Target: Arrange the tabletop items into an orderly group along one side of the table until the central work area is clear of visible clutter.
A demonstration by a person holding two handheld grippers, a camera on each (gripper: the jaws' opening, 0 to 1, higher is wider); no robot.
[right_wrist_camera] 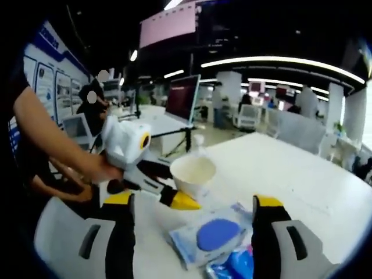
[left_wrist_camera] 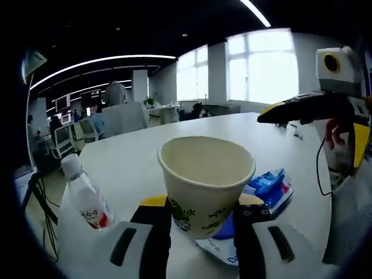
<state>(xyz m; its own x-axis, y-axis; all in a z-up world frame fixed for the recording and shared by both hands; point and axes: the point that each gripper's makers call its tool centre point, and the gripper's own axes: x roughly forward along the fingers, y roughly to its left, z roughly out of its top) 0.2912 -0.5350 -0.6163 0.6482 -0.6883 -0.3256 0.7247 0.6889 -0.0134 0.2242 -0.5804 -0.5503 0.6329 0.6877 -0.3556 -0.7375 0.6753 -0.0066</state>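
A cream paper cup [left_wrist_camera: 204, 181] with a green print stands upright between my left gripper's [left_wrist_camera: 200, 204] jaws, which are shut on its lower wall. A clear water bottle [left_wrist_camera: 86, 199] with a red label stands left of it. Blue-and-white plastic packets [left_wrist_camera: 268, 187] lie on the white table [left_wrist_camera: 133, 157] just right of the cup. My right gripper [left_wrist_camera: 274, 112] hovers at the upper right, held by a hand. In the right gripper view my right gripper [right_wrist_camera: 195, 216] is open above the packets [right_wrist_camera: 212, 235]. Beyond them the left gripper [right_wrist_camera: 177, 187] holds the cup [right_wrist_camera: 193, 173], with the bottle [right_wrist_camera: 199, 143] behind.
A black cable [left_wrist_camera: 318, 165] trails over the table's right side. The person's arm [right_wrist_camera: 55, 136] reaches in from the left. Past the table's far edge stand a monitor on a tripod [right_wrist_camera: 183, 97], office desks and chairs [left_wrist_camera: 119, 119].
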